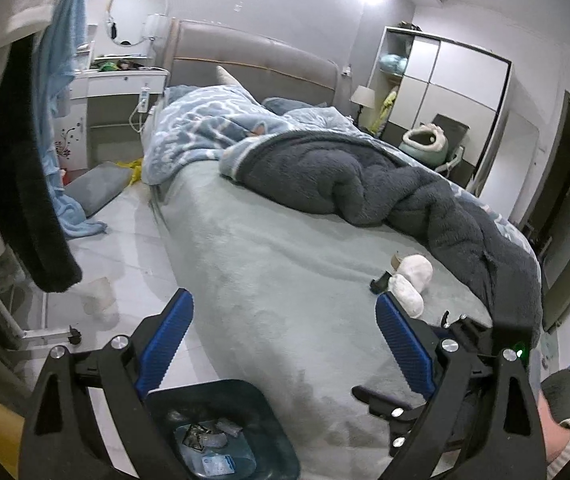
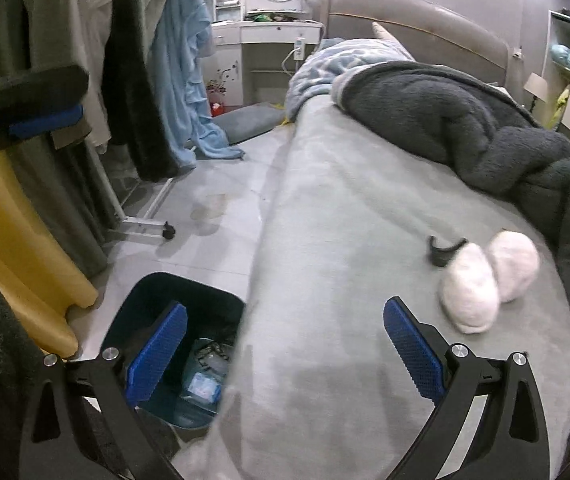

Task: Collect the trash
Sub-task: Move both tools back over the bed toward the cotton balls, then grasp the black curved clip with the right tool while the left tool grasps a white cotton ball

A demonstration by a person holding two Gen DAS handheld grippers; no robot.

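Two white crumpled tissue wads lie on the pale green bed sheet, with a small black curved piece just left of them. In the left wrist view the wads sit beside a brown scrap and the black piece. A dark blue bin with trash inside stands on the floor by the bed; it also shows in the left wrist view. My right gripper is open and empty, short of the wads. My left gripper is open and empty over the bed edge.
A grey fleece blanket and a blue quilt pile at the bed's far side. Hanging clothes on a wheeled rack stand at the left. A yellow object sits near the bin. A grey cushion lies on the floor.
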